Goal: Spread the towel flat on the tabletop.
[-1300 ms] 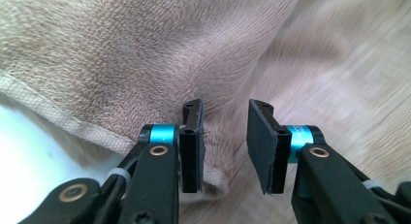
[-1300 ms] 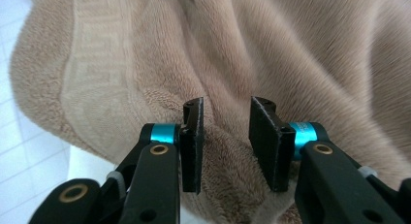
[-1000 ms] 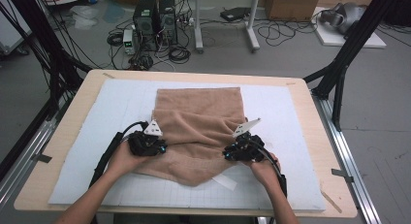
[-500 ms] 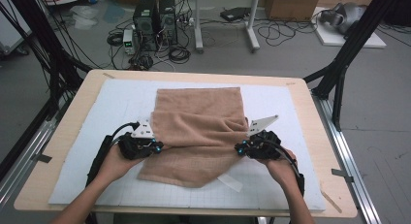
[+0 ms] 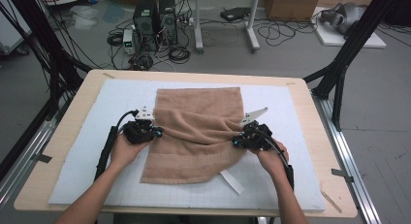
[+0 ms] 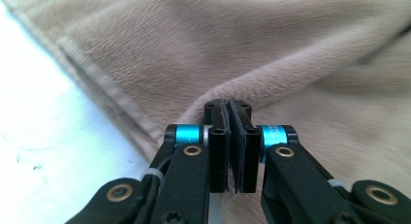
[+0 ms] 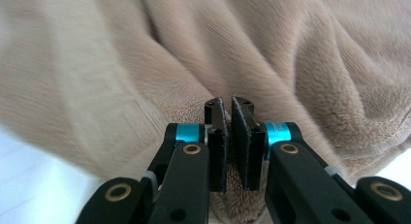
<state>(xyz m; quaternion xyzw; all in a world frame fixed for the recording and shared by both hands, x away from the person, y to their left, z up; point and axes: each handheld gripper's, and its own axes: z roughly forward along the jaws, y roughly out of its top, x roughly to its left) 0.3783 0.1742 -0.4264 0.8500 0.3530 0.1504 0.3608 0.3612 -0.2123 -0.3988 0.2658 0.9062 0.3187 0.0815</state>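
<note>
A tan towel (image 5: 198,122) lies on the white mat, wrinkled across its middle, its near part hanging in a loose flap towards me. My left gripper (image 5: 157,132) is shut on the towel's left edge. My right gripper (image 5: 235,141) is shut on the right edge. In the left gripper view the jaws meet at the left gripper (image 6: 231,112), pinching a ridge of towel (image 6: 291,49) just inside its hemmed border. In the right gripper view the right gripper (image 7: 229,110) has a fold of towel (image 7: 242,44) pressed between its pads.
The white gridded mat (image 5: 300,156) covers most of the wooden table (image 5: 62,136). A white strip (image 5: 232,182) lies on the mat by the towel's near right corner. Black frame posts stand at the table's left and right; computers and cables sit on the floor beyond.
Both hands have moved outward from over the towel to its side edges and a little away from me. The towel's middle is now drawn taut between them, with folds running across.
</note>
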